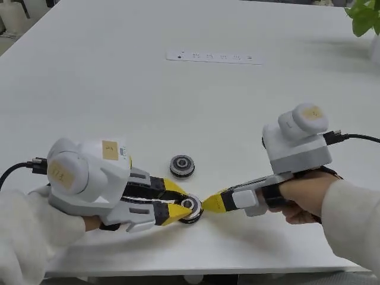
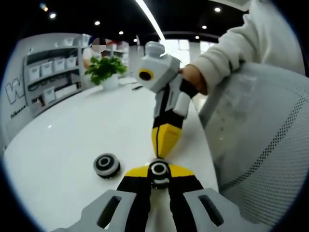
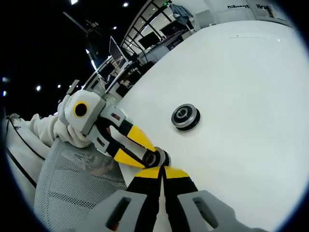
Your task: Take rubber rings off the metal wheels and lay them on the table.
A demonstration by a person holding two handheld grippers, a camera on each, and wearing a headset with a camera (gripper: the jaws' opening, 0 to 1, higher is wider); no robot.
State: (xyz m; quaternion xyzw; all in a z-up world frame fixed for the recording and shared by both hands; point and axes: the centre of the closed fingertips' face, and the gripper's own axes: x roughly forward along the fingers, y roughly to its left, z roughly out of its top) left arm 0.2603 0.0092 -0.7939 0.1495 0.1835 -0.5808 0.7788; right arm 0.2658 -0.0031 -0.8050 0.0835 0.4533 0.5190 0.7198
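In the head view, the left gripper (image 1: 185, 207) reaches in from the lower left, its yellow fingers (image 1: 173, 187) closed on a metal wheel (image 1: 192, 205) near the front edge of the white table (image 1: 119, 89). The right gripper (image 1: 209, 203) comes in from the right, held in a hand (image 1: 300, 199); its fingers are pressed together into one point, which touches the wheel's right side. Whether that point pinches anything on the rim cannot be told. A second wheel (image 1: 182, 165), dark-rimmed, lies flat on the table just behind the two grippers, apart from both. A white power strip (image 1: 214, 57) lies far back, and a plant (image 1: 363, 16) shows at the top right corner. In the left gripper view, the left gripper (image 2: 159, 170) has the metal wheel (image 2: 159, 172) between its yellow tips, and the right gripper (image 2: 162, 145) meets it from above with its fingers together. The second wheel (image 2: 106, 165) lies to the left on the table (image 2: 63, 140). In the right gripper view, the right gripper (image 3: 164, 172) has its fingers narrow, with no visible gap, their tips at the metal wheel (image 3: 156, 158), which the left gripper (image 3: 150, 157) clamps. The second wheel (image 3: 185, 116) lies beyond on the table (image 3: 241, 96).
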